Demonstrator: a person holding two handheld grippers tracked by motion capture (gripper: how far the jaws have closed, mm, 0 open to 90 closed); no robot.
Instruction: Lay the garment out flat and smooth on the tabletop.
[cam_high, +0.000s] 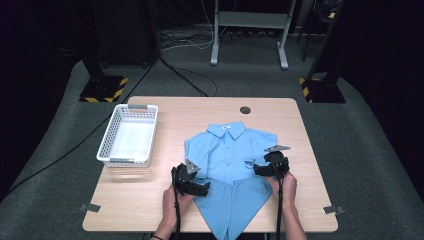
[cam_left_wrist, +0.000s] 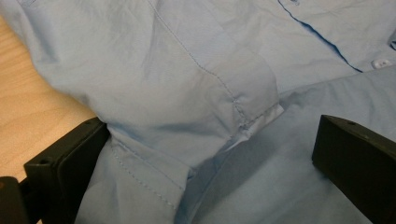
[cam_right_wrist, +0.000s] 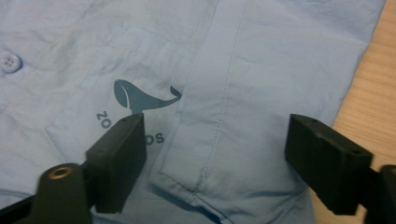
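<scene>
A light blue short-sleeved shirt (cam_high: 230, 145) lies face up on the wooden table (cam_high: 135, 205), collar away from me, with its lower part folded to a point over the front edge. My left gripper (cam_high: 199, 188) rests at the shirt's left sleeve; in the left gripper view (cam_left_wrist: 210, 154) its jaws stand wide apart around the folded sleeve hem (cam_left_wrist: 243, 121). My right gripper (cam_high: 262, 170) is over the shirt's right side. In the right gripper view (cam_right_wrist: 215, 149) its jaws are apart over the folded-in sleeve (cam_right_wrist: 261, 93), beside a whale print (cam_right_wrist: 140, 95) on the chest pocket.
A white plastic basket (cam_high: 107, 137) stands empty at the table's left. A round cable hole (cam_high: 245, 110) is near the far edge. Stand bases and cables lie on the floor beyond the table.
</scene>
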